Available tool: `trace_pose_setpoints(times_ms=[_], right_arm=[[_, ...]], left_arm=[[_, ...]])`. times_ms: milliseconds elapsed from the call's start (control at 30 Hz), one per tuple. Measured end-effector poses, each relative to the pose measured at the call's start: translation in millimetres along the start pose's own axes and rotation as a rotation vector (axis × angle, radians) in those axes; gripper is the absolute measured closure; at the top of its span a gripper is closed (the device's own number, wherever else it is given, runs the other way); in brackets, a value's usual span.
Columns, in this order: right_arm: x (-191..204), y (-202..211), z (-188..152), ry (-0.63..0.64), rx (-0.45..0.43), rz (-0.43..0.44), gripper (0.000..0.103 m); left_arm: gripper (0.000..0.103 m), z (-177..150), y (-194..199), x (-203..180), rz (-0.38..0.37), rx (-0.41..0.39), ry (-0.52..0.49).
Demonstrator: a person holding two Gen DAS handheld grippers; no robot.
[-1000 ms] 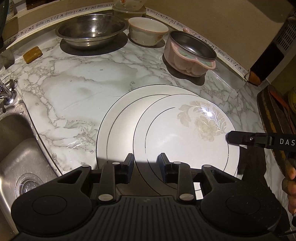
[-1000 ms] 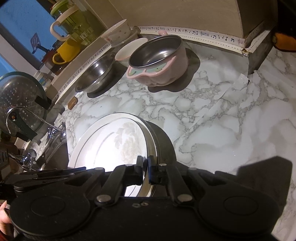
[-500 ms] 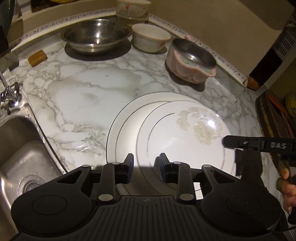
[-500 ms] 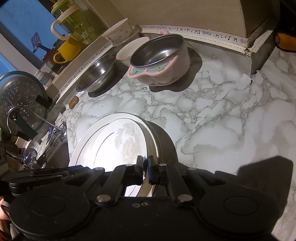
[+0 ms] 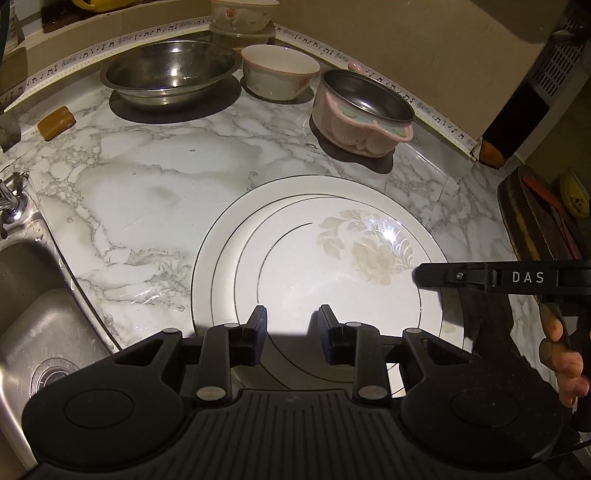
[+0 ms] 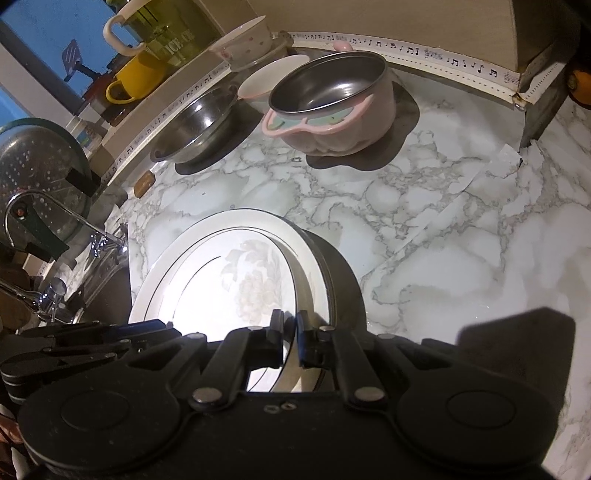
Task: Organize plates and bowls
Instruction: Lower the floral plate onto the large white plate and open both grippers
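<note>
A small white plate with a pale flower print lies tilted on a larger white plate on the marble counter. My right gripper is shut on the small plate's right rim; it shows in the left wrist view too. My left gripper is open and empty, just above the near edge of the plates. At the back stand a steel bowl, a white ceramic bowl and a pink steel-lined bowl.
A steel sink with a tap lies at the left. A brown soap bar sits at the back left. A floral bowl stands on the ledge. A dark board lies at the right edge.
The small plate's right rim has tilted up a little in the right gripper. The left gripper has drawn back slightly and stays open.
</note>
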State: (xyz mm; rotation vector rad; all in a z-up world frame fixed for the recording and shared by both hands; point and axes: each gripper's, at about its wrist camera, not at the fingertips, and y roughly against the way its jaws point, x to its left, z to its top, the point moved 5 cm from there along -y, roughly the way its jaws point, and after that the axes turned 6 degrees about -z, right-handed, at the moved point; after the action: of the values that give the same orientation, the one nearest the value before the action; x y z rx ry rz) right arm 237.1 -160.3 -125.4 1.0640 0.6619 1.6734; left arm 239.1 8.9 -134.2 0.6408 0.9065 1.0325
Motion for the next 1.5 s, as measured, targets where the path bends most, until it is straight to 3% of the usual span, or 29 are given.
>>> trace_pose_setpoints(times_ms=[600,1000,1433,1467,1500], right_arm=[[10,6,0,0.057,0.005,-0.069,0.085],[29,22,-5,0.146,-0.004,-0.076,0.081],[58,46,-6,0.249,-0.067,-0.080,0.069],[59,48,-5,0.253,-0.069,-0.079,0.067],[61,49,-5,0.256,-0.072,-0.078,0.066]], left_arm=[[0.074,1,-4,-7,0.007,0.015,-0.018],[0.074,2,17,-19,0.023,-0.038,-0.065],[0.073,7,44,-23,0.046,-0.080,-0.072],[0.068,7,46,-23,0.051,-0.086,-0.074],[0.055,8,49,-23,0.060,-0.097,-0.075]])
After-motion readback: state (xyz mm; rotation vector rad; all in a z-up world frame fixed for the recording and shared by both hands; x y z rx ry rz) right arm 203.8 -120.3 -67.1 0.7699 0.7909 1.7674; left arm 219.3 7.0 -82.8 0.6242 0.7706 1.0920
